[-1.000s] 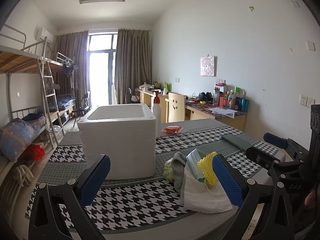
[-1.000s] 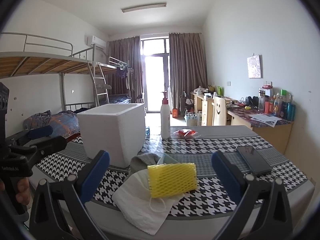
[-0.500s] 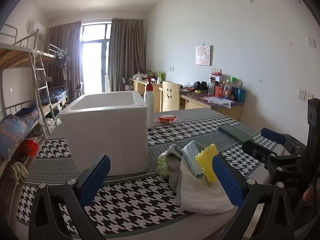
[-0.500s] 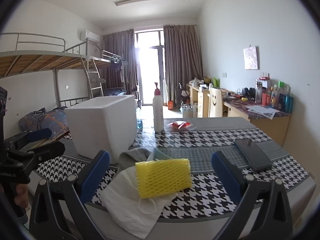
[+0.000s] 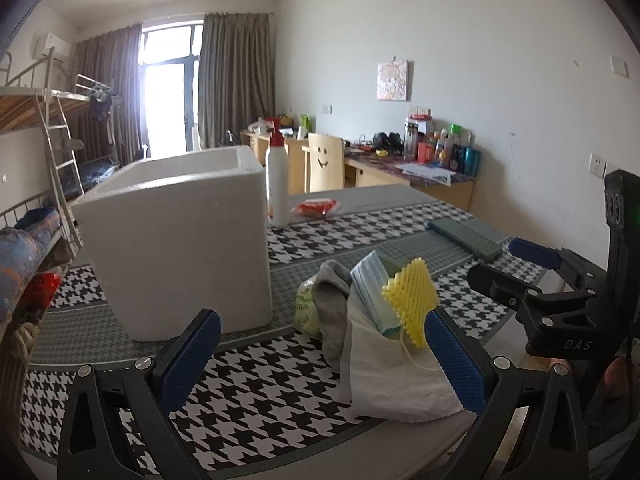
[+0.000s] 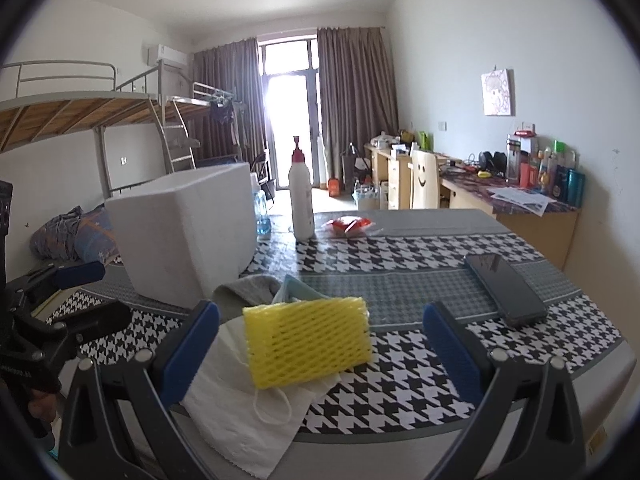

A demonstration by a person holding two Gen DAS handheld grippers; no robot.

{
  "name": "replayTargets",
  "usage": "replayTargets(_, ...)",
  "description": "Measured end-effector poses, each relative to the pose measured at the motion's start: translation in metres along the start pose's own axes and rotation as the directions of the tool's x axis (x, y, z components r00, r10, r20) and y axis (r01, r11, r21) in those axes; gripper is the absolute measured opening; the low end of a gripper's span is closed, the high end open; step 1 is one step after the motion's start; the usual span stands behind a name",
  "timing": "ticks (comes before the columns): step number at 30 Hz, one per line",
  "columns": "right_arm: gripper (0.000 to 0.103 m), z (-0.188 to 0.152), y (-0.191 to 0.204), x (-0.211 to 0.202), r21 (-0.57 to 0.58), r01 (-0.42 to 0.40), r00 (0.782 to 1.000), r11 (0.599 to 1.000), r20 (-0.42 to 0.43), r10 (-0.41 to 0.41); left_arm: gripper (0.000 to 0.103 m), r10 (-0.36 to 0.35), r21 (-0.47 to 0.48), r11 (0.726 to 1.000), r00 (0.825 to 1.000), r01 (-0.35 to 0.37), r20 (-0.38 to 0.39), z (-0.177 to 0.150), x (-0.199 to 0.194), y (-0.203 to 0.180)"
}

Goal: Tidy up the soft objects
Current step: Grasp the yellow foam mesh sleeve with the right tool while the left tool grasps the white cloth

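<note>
A pile of soft things lies on the houndstooth table near its front edge: a yellow foam net (image 6: pixel 307 338) on top, a blue face mask (image 5: pixel 374 290), a grey sock (image 5: pixel 330 298), a white paper towel (image 6: pixel 240 408) underneath and a pale green bag (image 5: pixel 305 308). A white foam box (image 5: pixel 180 240) stands open behind the pile to the left. My left gripper (image 5: pixel 320 360) is open and empty, left of the pile. My right gripper (image 6: pixel 320 344) is open and empty, facing the yellow net. Each gripper shows in the other's view: the right (image 5: pixel 532 276), the left (image 6: pixel 76 292).
A dark phone (image 6: pixel 505 289) lies on the table to the right of the pile. A white pump bottle (image 6: pixel 301 196) and a red packet (image 6: pixel 348 226) sit at the far side. A bunk bed stands at the left, desks along the right wall.
Both grippers have moved forward toward the pile and the foam box, which look larger now. Both stay open. Nothing on the table has moved.
</note>
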State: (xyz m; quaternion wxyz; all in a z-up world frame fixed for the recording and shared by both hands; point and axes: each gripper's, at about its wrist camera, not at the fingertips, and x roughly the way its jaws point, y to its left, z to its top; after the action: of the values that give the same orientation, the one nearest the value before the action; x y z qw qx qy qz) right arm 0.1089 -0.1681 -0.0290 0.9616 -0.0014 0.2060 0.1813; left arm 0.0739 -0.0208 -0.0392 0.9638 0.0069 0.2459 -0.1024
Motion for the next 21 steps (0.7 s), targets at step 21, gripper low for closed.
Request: replayTargets(21,0.103,-0.005,-0.001,0.023,0.002,0.008,0.997,1.0,-0.082,-0.008,0.102,-0.097,0.042,0.994,0.983,0.105,-0.156,-0.021,0.026,-0.013)
